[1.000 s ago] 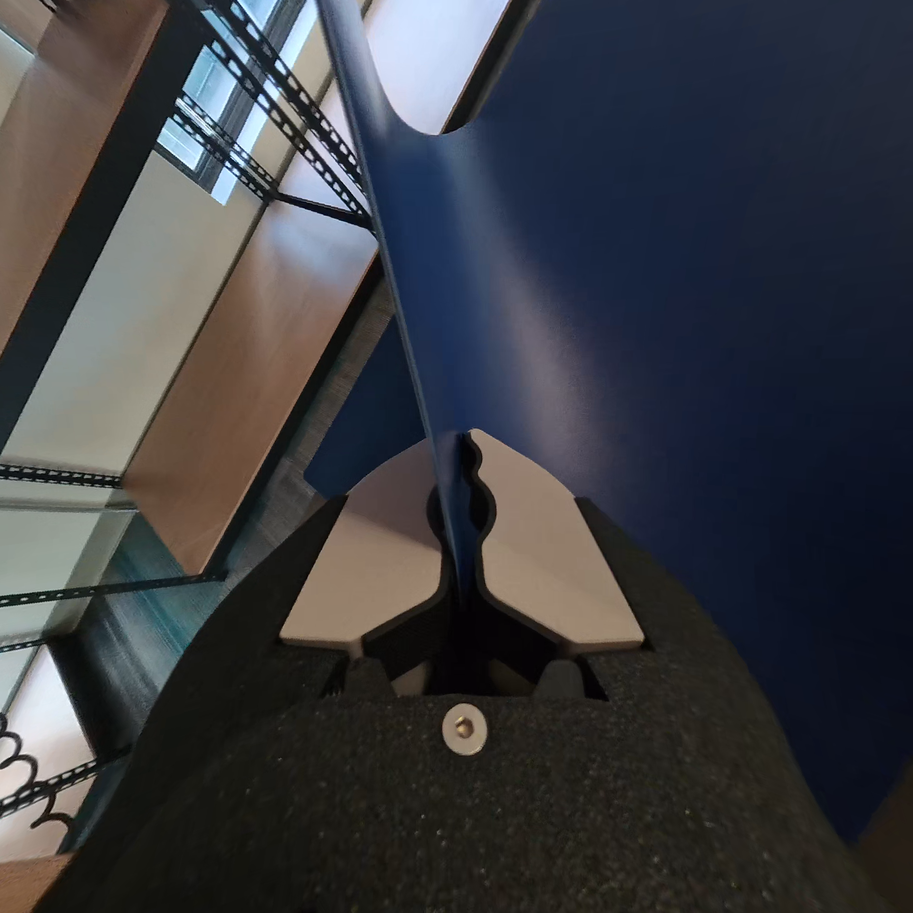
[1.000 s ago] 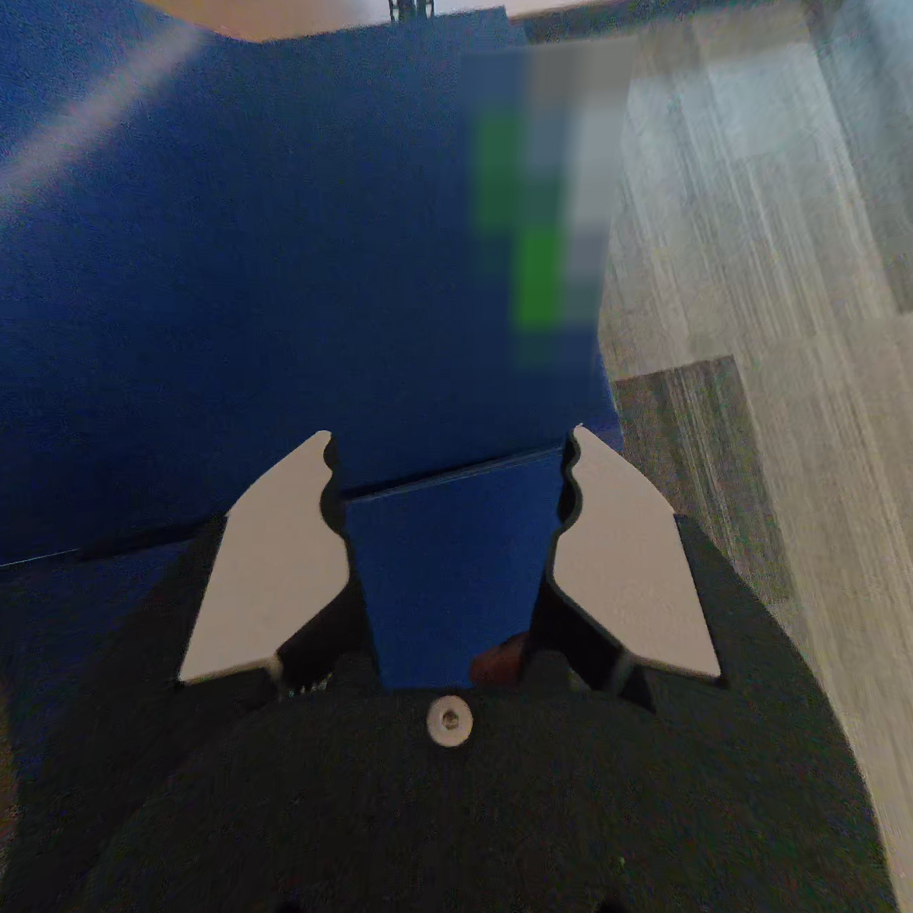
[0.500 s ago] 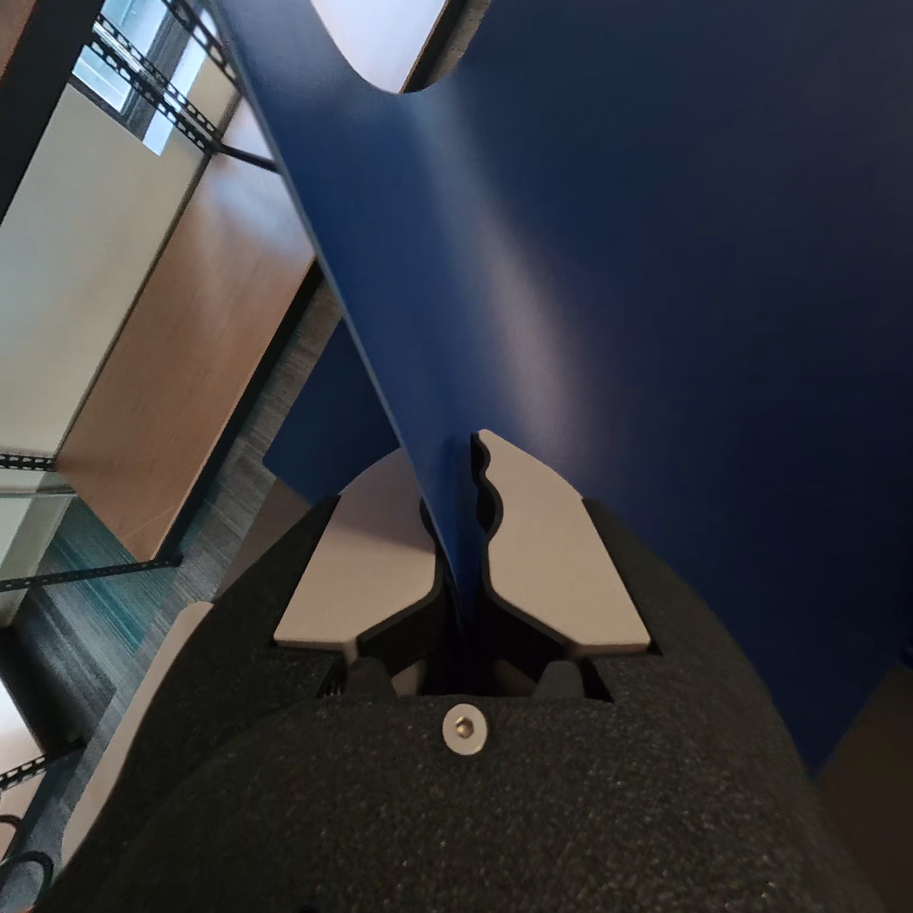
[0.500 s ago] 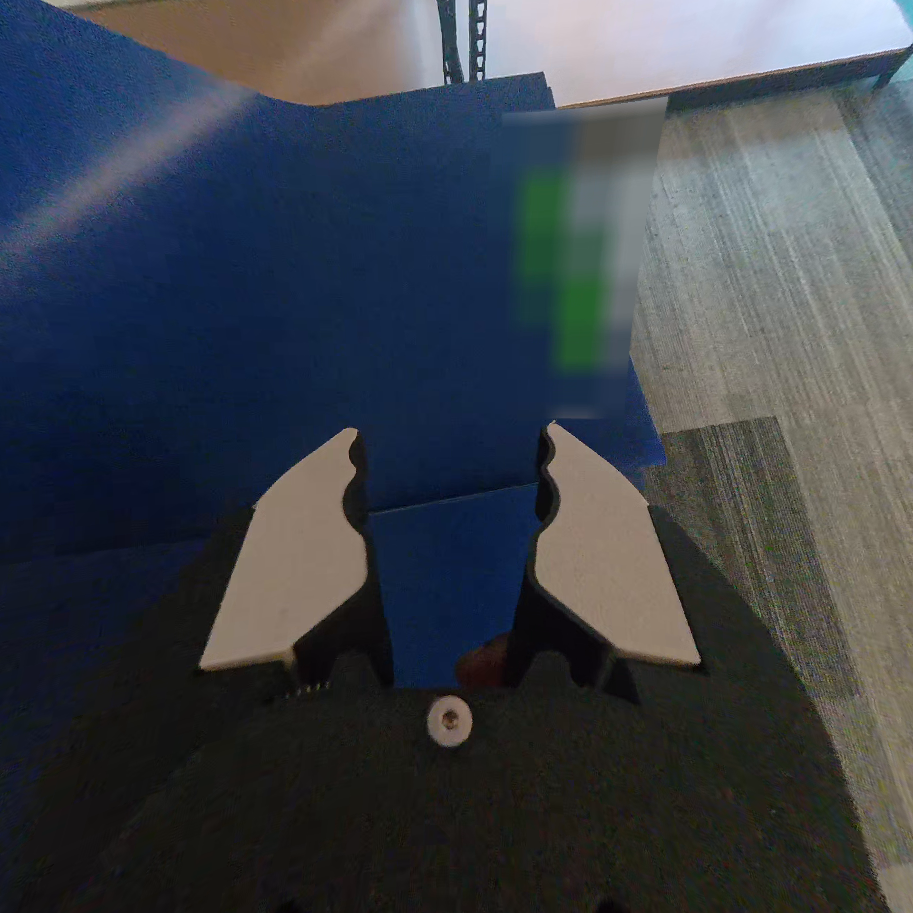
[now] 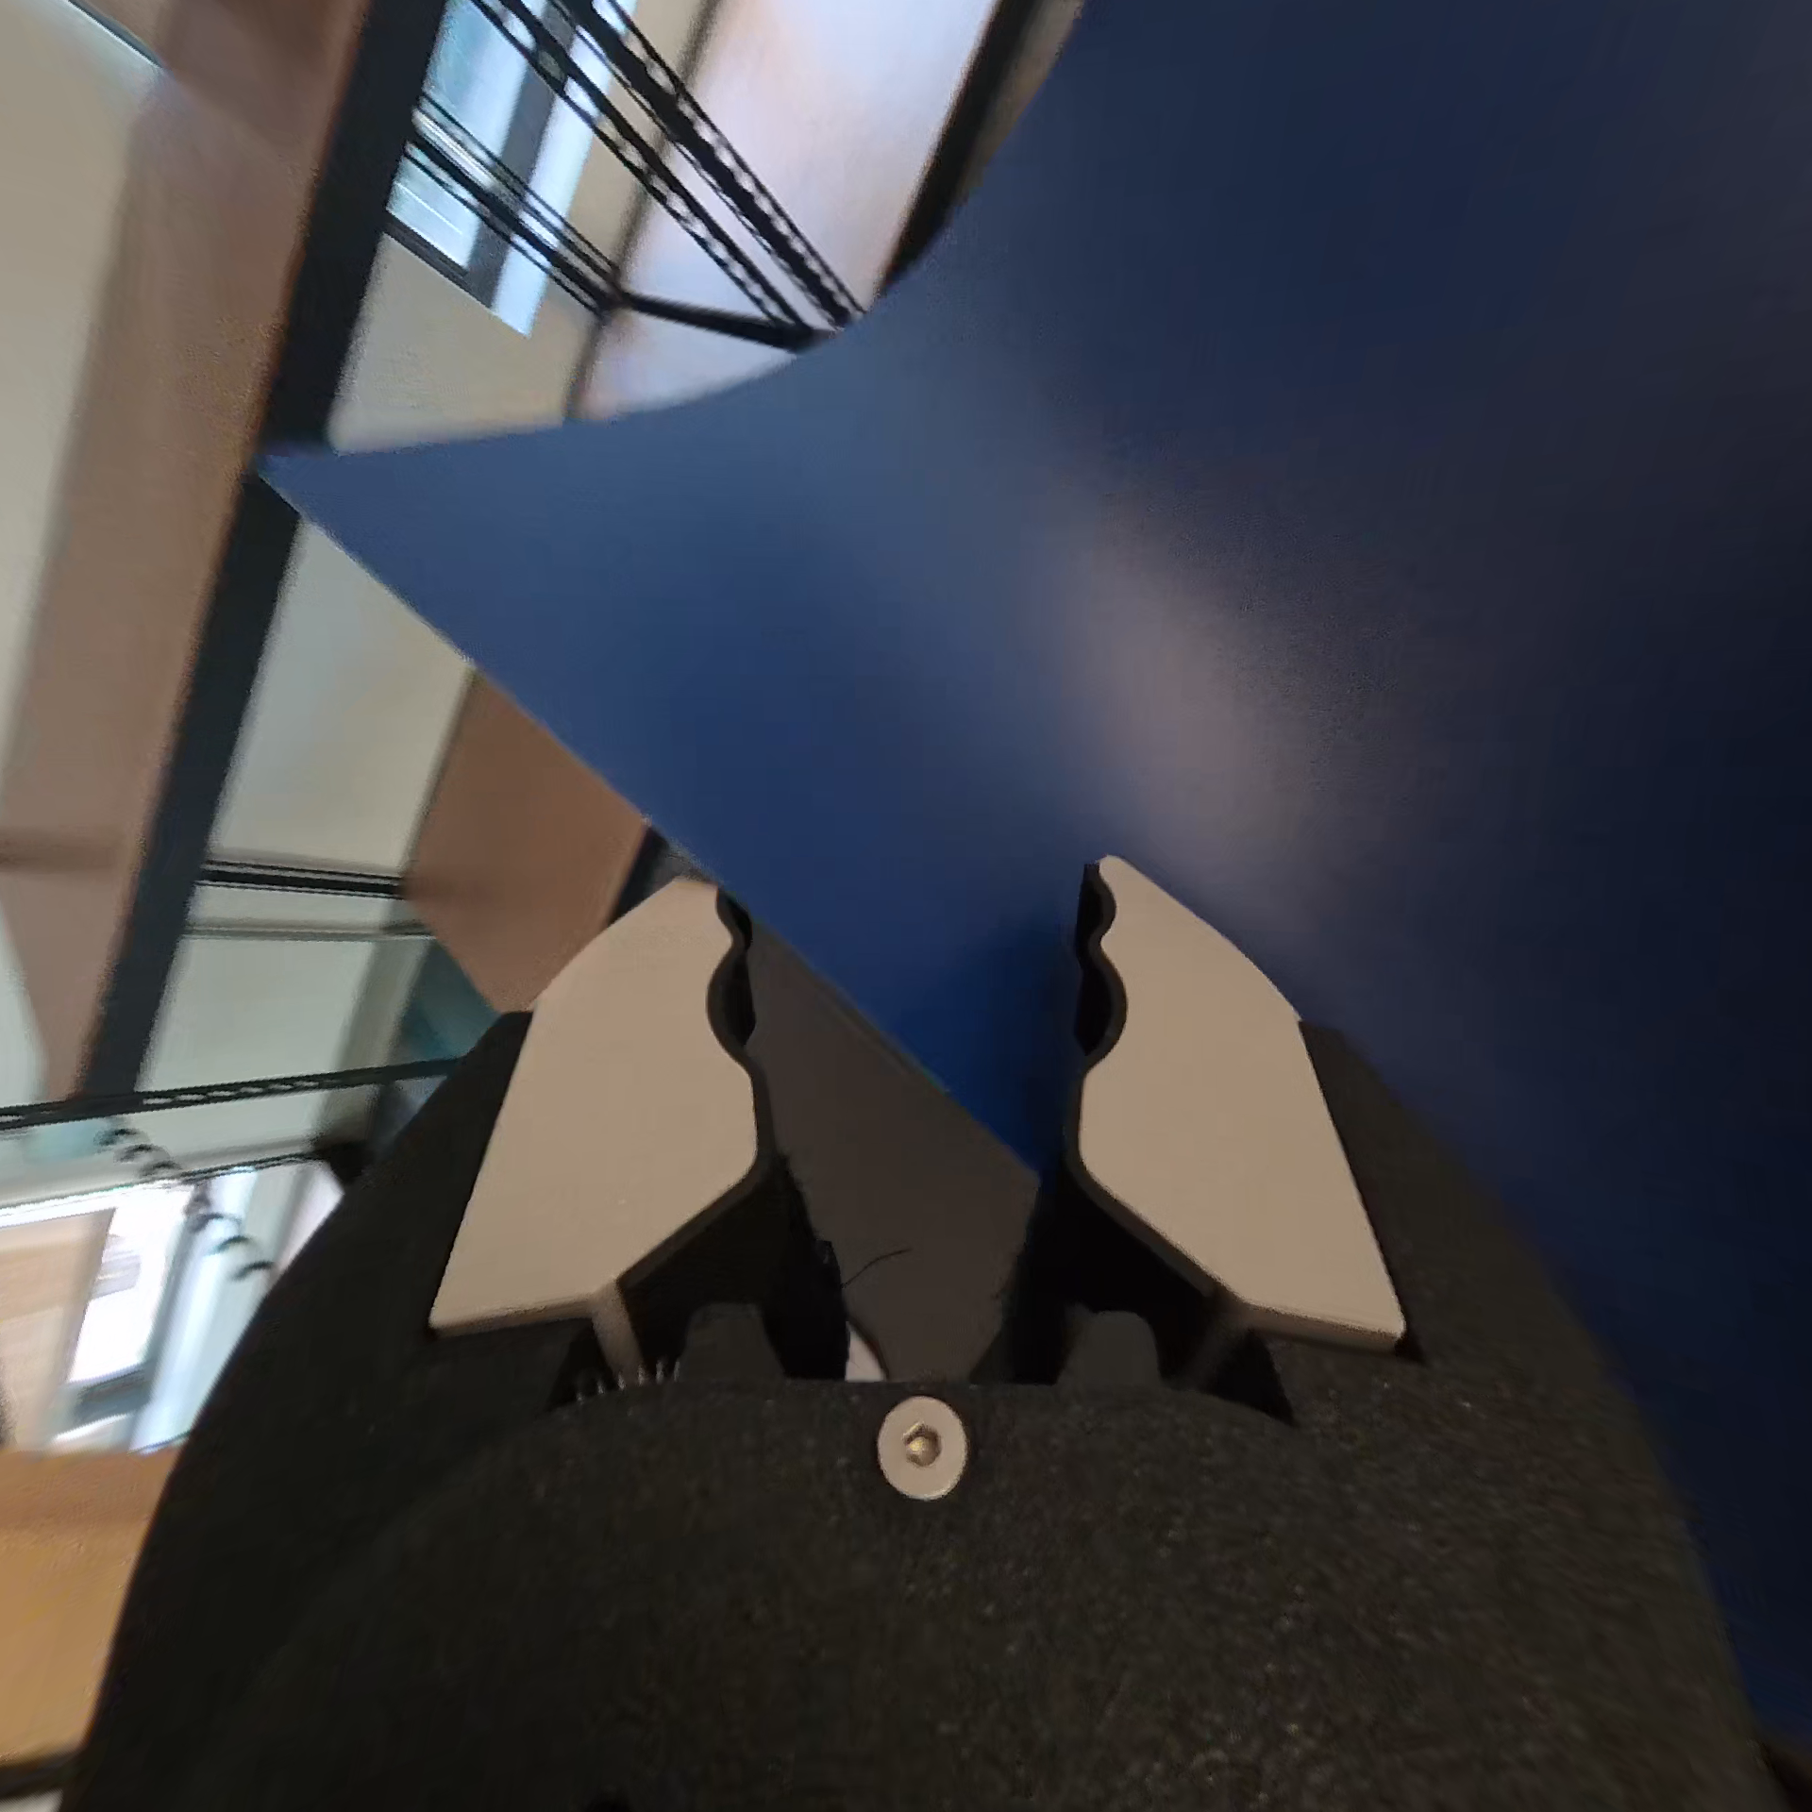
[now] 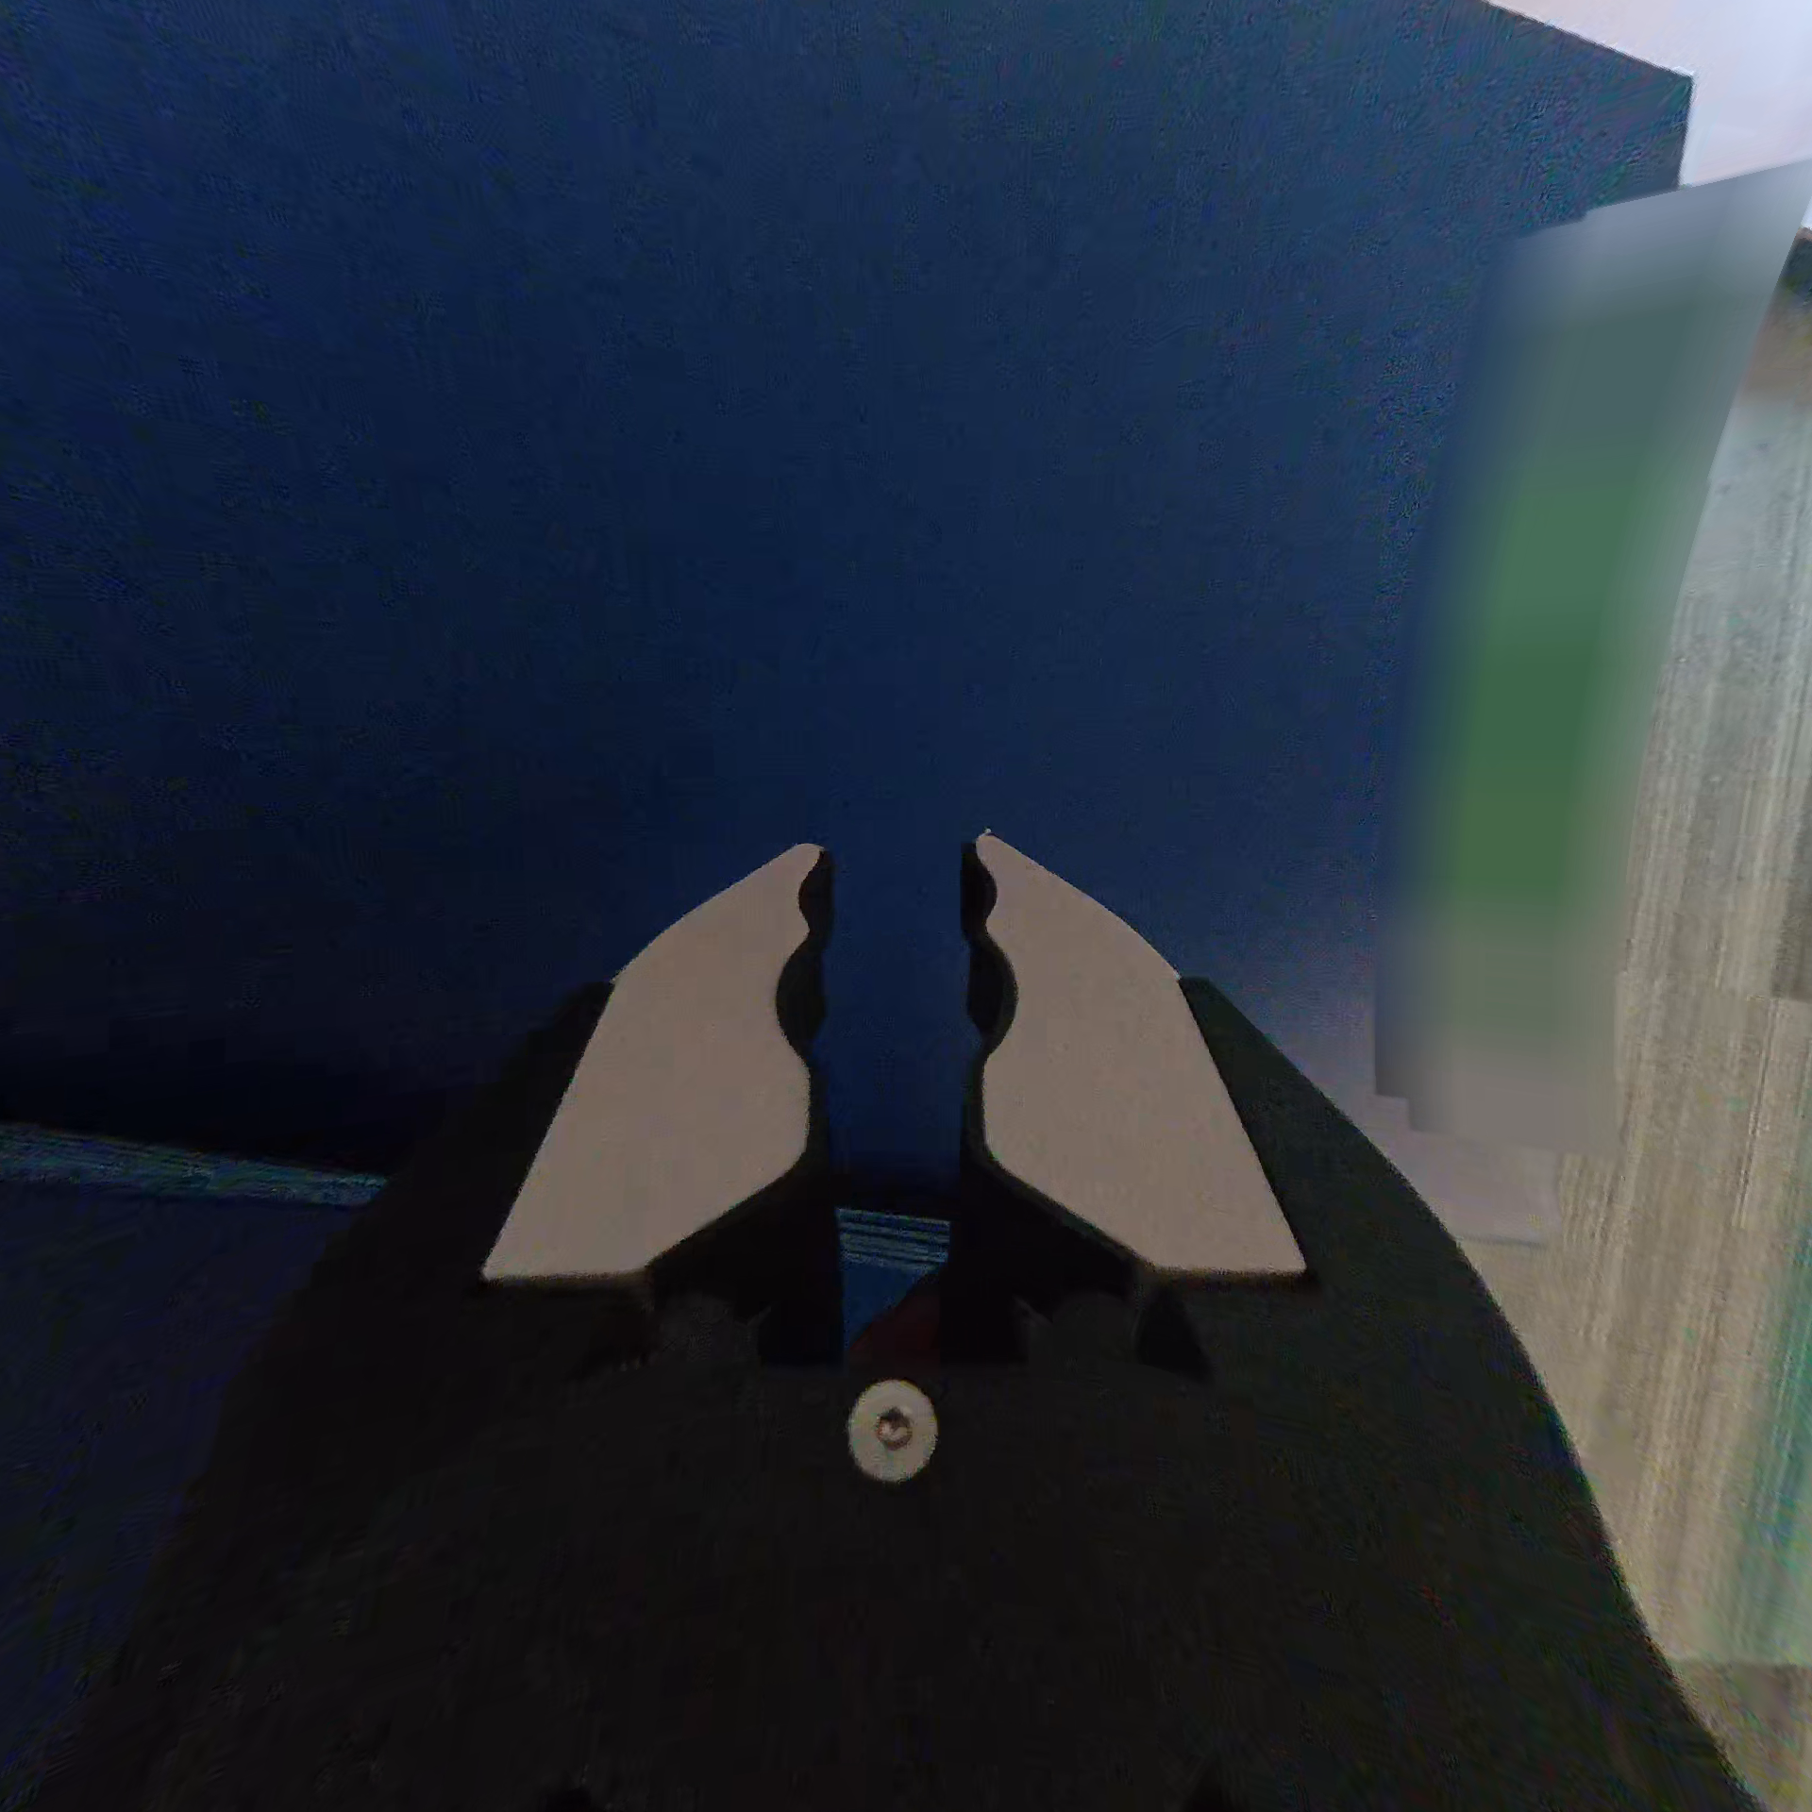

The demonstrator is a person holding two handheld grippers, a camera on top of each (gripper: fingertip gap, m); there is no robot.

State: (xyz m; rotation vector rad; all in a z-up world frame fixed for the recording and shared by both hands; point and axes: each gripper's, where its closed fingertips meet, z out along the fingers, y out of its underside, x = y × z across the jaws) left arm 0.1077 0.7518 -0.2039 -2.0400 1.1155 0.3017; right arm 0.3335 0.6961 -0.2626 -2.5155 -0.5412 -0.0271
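Left gripper (image 5: 907,887): fingers spread, blue sheet (image 5: 1226,549) loose between them.
Right gripper (image 6: 897,848): fingers narrowly apart, pinching nothing, facing blue sheet (image 6: 686,441).

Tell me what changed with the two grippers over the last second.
The left gripper let go: it was clamped on the edge of the blue sheet, and its jaws now stand apart. The right gripper narrowed from wide open to a slim gap, nothing visibly pinched. The sheet stays in front of both.

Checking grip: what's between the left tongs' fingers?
In the left wrist view, the blue sheet crosses the gap of the open left tongs.
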